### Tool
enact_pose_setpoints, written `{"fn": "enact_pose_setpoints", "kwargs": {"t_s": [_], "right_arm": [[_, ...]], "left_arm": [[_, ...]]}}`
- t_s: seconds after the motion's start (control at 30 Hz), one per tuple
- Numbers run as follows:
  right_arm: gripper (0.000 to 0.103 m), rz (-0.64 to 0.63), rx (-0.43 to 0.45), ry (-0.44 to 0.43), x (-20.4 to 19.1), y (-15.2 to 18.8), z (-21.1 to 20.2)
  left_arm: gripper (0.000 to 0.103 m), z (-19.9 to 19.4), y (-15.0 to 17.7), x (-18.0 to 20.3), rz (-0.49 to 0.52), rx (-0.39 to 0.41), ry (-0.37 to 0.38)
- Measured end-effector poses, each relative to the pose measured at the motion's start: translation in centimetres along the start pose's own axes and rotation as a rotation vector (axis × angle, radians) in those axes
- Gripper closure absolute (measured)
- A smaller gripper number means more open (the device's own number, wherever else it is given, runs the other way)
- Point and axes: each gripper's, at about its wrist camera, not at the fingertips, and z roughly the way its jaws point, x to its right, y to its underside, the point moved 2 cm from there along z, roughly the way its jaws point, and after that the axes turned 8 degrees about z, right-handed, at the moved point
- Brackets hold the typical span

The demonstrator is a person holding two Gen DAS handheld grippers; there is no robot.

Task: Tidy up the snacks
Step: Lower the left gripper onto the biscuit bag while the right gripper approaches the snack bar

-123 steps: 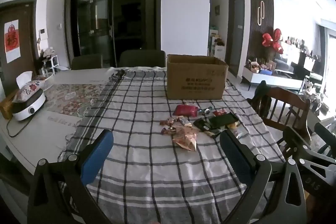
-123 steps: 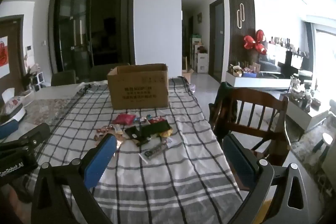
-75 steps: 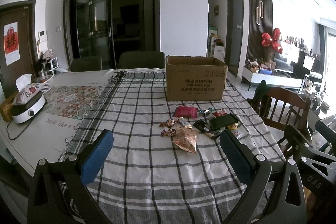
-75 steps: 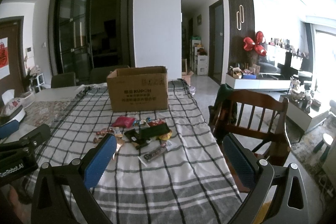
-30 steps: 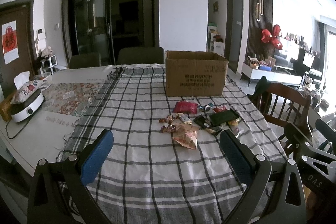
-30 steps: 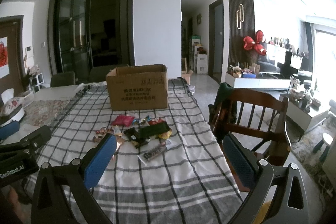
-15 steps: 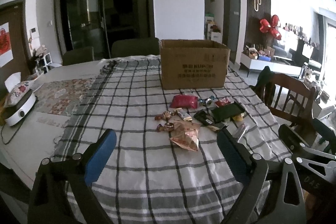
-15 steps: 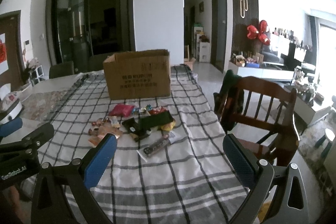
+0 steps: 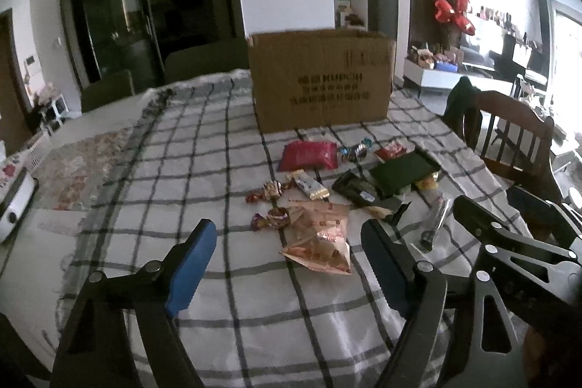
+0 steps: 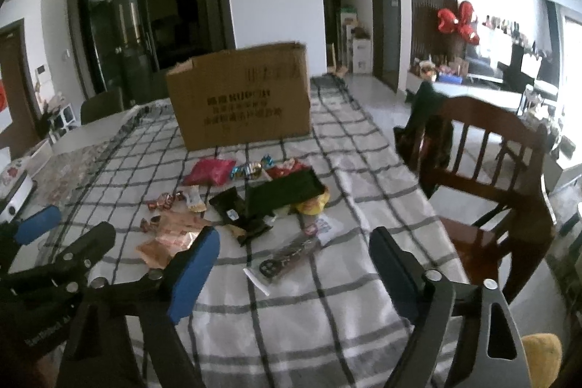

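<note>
A pile of snacks lies on the checked tablecloth: a red packet, a dark green packet, an orange-pink bag, small wrapped sweets and a clear-wrapped dark bar. An open cardboard box stands behind them; it also shows in the right wrist view. My left gripper is open and empty, just short of the orange-pink bag. My right gripper is open and empty, over the clear-wrapped bar.
A wooden chair with a dark garment on it stands at the table's right side. A white appliance sits at the left edge on a floral mat. Dark chairs stand behind the table.
Both grippers have moved forward and lower toward the snack pile, which looks larger and closer. Both stay open. Nothing on the table has moved.
</note>
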Motion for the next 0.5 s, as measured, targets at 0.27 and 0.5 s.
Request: {"fn": "enact_pose_setpoints", "kwargs": {"t_s": [0.27, 0.5], "right_arm": [[0.034, 0.023, -0.073, 0.022, -0.1, 0.7, 3.6], [0.042, 0.060, -0.117, 0.046, 0.3, 1.0, 6.1]], "left_arm": [[0.030, 4.6, 0.6, 0.1, -0.021, -0.084, 0.064], [0.038, 7.6, 0.7, 0.4, -0.035, -0.134, 0.114]]}}
